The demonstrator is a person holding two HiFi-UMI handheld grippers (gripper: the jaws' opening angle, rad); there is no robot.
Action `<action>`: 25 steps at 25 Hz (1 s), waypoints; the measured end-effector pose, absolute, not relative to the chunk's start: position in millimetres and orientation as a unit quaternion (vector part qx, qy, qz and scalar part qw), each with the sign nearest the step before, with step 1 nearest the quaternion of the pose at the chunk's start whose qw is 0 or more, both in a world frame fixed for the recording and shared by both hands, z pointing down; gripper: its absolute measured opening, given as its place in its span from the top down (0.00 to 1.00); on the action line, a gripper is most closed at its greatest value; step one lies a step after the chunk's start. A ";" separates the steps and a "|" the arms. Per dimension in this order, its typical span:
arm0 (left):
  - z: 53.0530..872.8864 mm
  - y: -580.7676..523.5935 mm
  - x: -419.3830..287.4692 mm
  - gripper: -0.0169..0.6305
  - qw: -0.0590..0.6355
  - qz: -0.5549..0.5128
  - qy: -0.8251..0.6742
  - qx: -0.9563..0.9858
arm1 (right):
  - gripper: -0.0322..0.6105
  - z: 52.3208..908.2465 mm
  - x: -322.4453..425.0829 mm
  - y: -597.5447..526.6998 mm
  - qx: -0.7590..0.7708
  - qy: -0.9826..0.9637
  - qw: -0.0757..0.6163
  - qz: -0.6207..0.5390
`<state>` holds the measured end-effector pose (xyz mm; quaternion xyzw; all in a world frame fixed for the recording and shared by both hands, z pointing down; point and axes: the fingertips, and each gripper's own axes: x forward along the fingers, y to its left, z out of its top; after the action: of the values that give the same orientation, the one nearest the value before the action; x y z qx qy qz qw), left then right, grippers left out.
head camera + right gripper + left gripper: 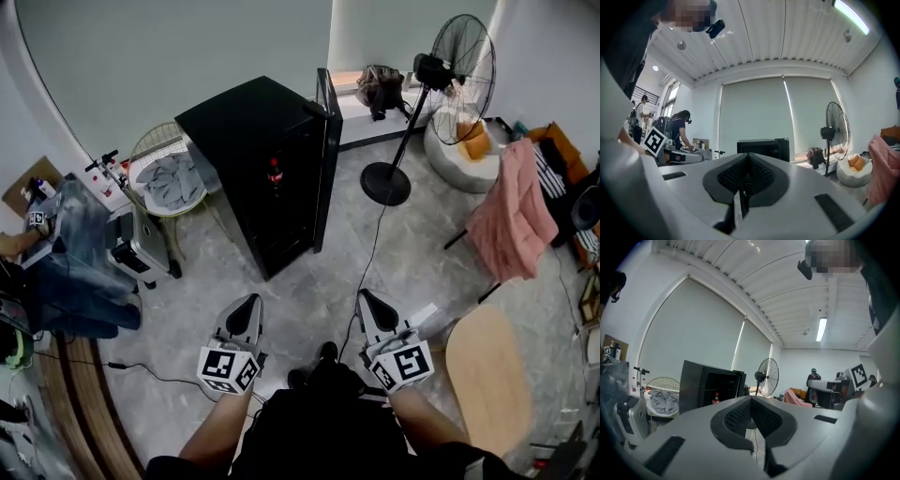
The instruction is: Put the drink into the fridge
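Note:
A black mini fridge point(253, 159) stands on the floor ahead with its door point(325, 159) swung open to the right. A cola bottle with a red cap point(275, 175) stands upright inside it on a shelf. Both grippers hover low over the floor, well short of the fridge. My left gripper point(247, 307) is shut with nothing in it, and my right gripper point(371, 302) is likewise shut and empty. The left gripper view shows the fridge point(701, 385) and the bottle point(715, 398) beyond the closed tips point(751, 401). In the right gripper view the fridge point(764, 146) sits behind the closed tips point(747, 159).
A standing fan point(441, 84) is right of the fridge, its cable point(370, 253) trailing over the floor toward me. A pink cloth point(516, 211) hangs over a chair, with a round wooden table point(487, 375) at the near right. A wire basket of clothes point(169, 183) sits left of the fridge.

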<state>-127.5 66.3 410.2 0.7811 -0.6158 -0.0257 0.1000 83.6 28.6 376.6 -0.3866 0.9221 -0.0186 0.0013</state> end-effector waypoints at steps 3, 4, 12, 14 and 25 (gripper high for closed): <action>414.3 64.4 -117.8 0.95 0.104 -0.025 -0.612 0.783 | 0.92 380.5 93.1 26.5 -0.394 0.919 -0.007 -0.024; 414.8 65.1 -112.7 0.95 0.106 -0.022 -0.610 0.785 | 0.92 381.7 96.6 26.5 -0.395 0.918 -0.010 -0.028; 406.9 46.4 -70.2 0.95 0.105 -0.019 -0.598 0.794 | 0.92 386.5 132.6 10.4 -0.386 0.922 -0.018 -0.026; 402.4 41.3 -57.9 0.95 0.107 -0.020 -0.592 0.798 | 0.92 386.4 145.2 7.0 -0.384 0.923 -0.014 -0.025; 402.7 19.1 -15.3 0.95 0.099 -0.008 -0.575 0.812 | 0.92 396.7 180.3 -11.6 -0.382 0.923 -0.011 -0.037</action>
<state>-15.3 19.1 402.7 0.8118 -0.5754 -0.0077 0.0986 180.3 -11.6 396.7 -0.3817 0.9235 -0.0373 -0.0113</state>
